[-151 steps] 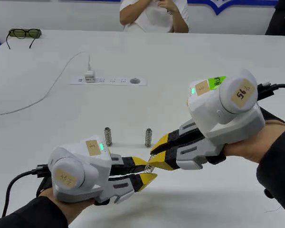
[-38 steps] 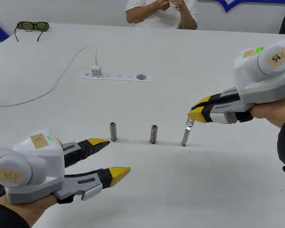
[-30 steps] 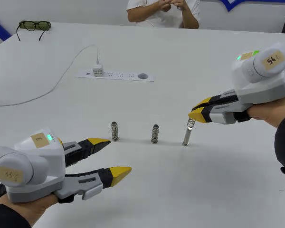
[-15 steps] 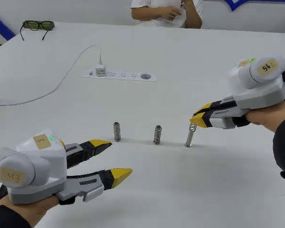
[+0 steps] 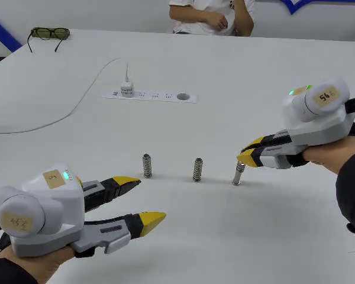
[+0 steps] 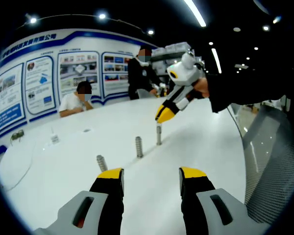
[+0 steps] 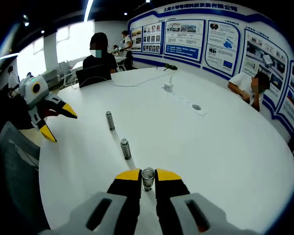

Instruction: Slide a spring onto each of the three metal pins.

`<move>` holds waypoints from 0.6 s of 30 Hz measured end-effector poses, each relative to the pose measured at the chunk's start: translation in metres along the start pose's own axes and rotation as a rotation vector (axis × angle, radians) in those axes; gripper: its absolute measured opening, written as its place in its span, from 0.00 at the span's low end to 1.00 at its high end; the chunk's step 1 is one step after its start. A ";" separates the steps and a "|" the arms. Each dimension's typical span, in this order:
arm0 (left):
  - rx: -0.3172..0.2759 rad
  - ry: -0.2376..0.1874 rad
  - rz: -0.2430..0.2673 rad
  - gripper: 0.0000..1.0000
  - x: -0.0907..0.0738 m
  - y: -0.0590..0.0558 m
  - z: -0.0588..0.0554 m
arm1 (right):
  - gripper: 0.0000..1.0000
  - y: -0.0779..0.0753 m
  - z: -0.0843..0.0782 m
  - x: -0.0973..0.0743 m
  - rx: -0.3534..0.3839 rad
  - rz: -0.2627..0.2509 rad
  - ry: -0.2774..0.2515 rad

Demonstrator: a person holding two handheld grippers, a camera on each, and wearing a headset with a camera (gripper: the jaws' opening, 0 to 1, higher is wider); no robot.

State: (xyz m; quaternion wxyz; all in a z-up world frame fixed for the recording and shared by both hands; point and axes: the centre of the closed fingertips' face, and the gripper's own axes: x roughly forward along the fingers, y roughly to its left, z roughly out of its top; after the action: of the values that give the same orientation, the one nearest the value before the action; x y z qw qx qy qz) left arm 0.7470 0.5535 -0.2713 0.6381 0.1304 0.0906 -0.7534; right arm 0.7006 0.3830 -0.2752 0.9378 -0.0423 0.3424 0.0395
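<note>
right tool (image 5: 247, 158) clenched on the spring (image 7: 148, 177), which sits over the top of the rightmost pin (image 5: 237, 176). pin stands upright on the counter (image 5: 183, 236), so the push looks straight down its axis. left tool (image 5: 148, 199) spread, holding nothing, well apart.

Head view: person (image 5: 210, 15) cut off at chest, top centre; cable (image 5: 126, 72) runs off left edge. Right gripper view: right gripper (image 7: 147, 177) hides the pin (image 5: 238, 176) below the spring (image 7: 147, 173).
</note>
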 end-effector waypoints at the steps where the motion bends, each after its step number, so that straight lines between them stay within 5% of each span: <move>1: 0.000 0.001 0.000 0.46 0.000 0.000 0.000 | 0.12 0.000 -0.001 0.001 0.000 -0.002 0.001; 18: -0.004 0.004 0.004 0.47 0.000 0.001 -0.003 | 0.12 0.000 -0.017 0.015 0.022 -0.013 0.019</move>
State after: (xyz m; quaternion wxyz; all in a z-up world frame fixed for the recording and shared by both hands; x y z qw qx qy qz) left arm 0.7481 0.5541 -0.2737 0.6398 0.1312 0.0930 -0.7515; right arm 0.7011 0.3823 -0.2979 0.9351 -0.0346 0.3516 0.0292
